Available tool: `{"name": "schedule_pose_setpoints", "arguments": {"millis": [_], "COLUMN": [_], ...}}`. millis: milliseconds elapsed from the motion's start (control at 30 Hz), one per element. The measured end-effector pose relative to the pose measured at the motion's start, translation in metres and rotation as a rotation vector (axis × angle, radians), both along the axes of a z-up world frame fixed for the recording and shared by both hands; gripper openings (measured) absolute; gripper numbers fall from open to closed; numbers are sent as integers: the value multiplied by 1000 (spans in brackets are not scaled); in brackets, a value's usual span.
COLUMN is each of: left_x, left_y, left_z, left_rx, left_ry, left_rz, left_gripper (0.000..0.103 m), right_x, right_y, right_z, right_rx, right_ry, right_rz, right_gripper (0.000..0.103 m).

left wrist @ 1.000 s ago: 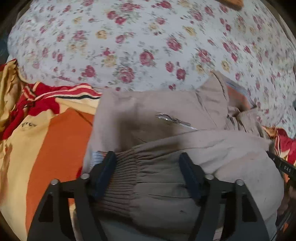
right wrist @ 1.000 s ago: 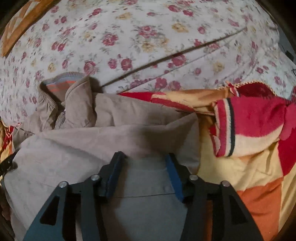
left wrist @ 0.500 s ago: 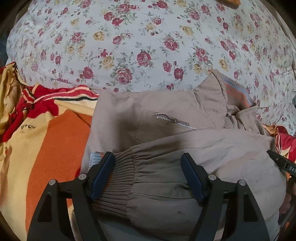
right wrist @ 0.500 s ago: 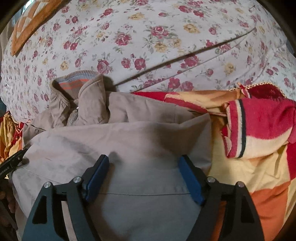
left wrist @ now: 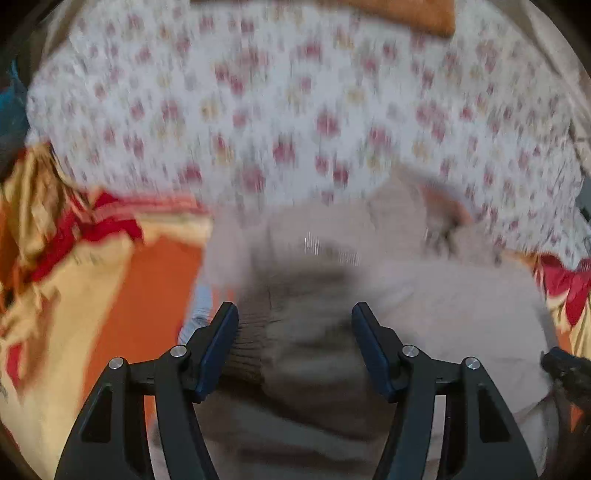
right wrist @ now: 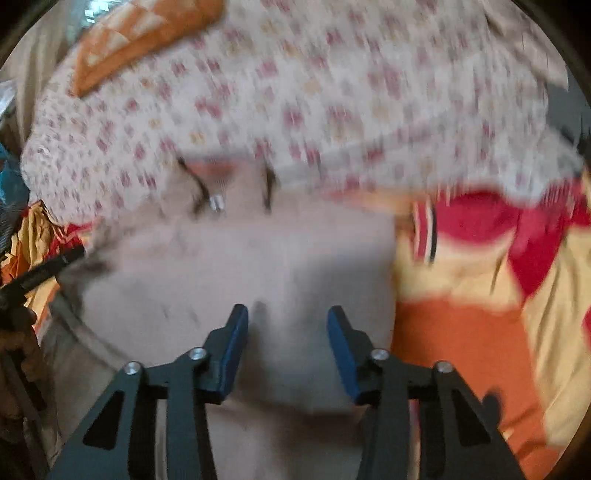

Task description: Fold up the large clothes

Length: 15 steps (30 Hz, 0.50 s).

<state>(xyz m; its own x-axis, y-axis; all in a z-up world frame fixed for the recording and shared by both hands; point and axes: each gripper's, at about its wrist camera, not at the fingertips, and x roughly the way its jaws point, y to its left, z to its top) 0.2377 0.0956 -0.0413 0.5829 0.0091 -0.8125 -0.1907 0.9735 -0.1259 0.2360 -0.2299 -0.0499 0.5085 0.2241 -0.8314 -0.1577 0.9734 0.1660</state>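
A beige jacket (left wrist: 424,295) lies folded on the bed, its collar (left wrist: 399,206) toward the floral sheet. My left gripper (left wrist: 293,310) hovers over the ribbed cuff (left wrist: 255,332). Its jaws are closing, with a wide gap, and the pads do not press the cloth. In the right wrist view the jacket (right wrist: 229,266) fills the middle. My right gripper (right wrist: 287,310) is above its smooth panel, jaws closing with bare gaps beside the pads. Both views are blurred by motion.
A floral sheet (left wrist: 295,92) covers the far half of the bed. An orange, yellow and red striped blanket (left wrist: 140,295) lies under and beside the jacket, and continues to its right (right wrist: 461,332). An orange checked pillow (right wrist: 147,33) sits at the back. The other gripper's black tip (right wrist: 37,273) shows at the left edge.
Both grippers have pulled back and up from the jacket, which now looks smaller and blurred. The right jaws widened, then narrowed. The left jaws narrowed slightly. The jacket stays folded.
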Motion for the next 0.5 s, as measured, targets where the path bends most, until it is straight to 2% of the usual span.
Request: {"name": "schedule_pose_setpoints", "arguments": {"millis": [33,133,233,300,367,500], "left_x": [2,0,-1,-1,-1,0], "left_y": [1,-7,-9,-9,-12,-17], "left_z": [-11,-14,-18,-20,-22,-25], "left_rx": [-5,73,76,70,78,104], "left_ry": [36,29,29,29,32,35], "left_rz": [5,-10,-16,-17,-26,-39], "left_gripper": [53,53,56,58,62,65], "right_x": [-4,-10,-10,-10,-10,-10], "right_y": [-1,5,11,18,26,28], "right_z": [-7,-8,-10,-12,-13,-15], "right_rx": [-3,-48,-59,-82,-119,-124], "right_ry": [-11,-66,-78,-76,-78,-80], "right_rz": [11,40,67,96,111,108], "right_gripper": [43,46,59,72,76,77]}}
